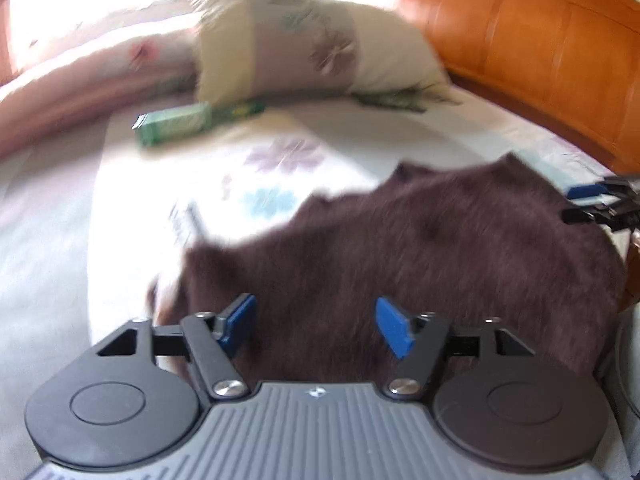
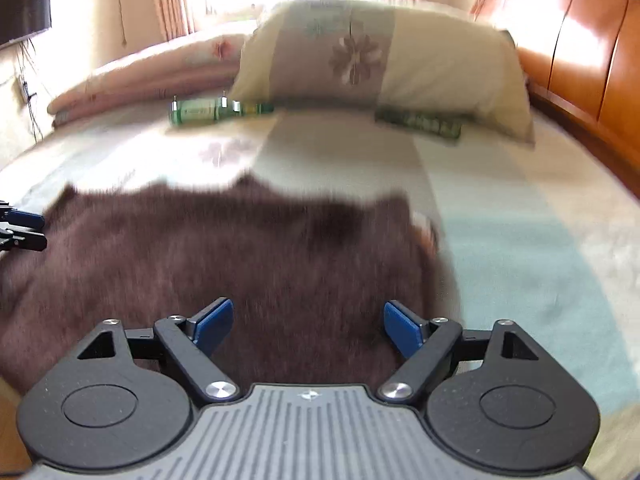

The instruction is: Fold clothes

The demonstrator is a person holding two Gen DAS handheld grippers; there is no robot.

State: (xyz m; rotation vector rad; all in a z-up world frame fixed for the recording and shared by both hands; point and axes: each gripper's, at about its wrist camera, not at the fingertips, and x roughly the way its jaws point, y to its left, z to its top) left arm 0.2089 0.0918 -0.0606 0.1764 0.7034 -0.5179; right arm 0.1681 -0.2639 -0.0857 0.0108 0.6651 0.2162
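Lying spread on the bed (image 2: 520, 216), near its front edge: a dark brown fuzzy sweater (image 2: 224, 256), blurred in both views, filling the middle and 6 o'clock part of the right wrist view and running from centre toward 3 o'clock in the left wrist view (image 1: 420, 256).

Hovering just above the sweater's near edge: the left hand-held gripper (image 1: 316, 326), released, blue pads standing wide apart with only brown fabric showing between them. Gripping nothing.

Hovering likewise over the near edge further along: the right hand-held gripper (image 2: 308, 326), also released, blue pads spread, nothing between them. Showing too at 3 o'clock in the left wrist view (image 1: 588, 202), at the sweater's side edge, jaws apart. Peeking in at 9 o'clock in the right wrist view, the left one (image 2: 22, 230), beside the opposite side edge.

Resting beyond the sweater toward 12 o'clock: a floral pillow (image 2: 380, 60), leaning against the orange wooden headboard (image 2: 580, 60) at 2 o'clock. Lying just in front of the pillow at 11 o'clock: a green bottle (image 2: 200, 111) on its side. Stacked at 10 o'clock: a folded pink quilt (image 2: 152, 76). Covering the bed: a pale floral sheet (image 1: 280, 184).
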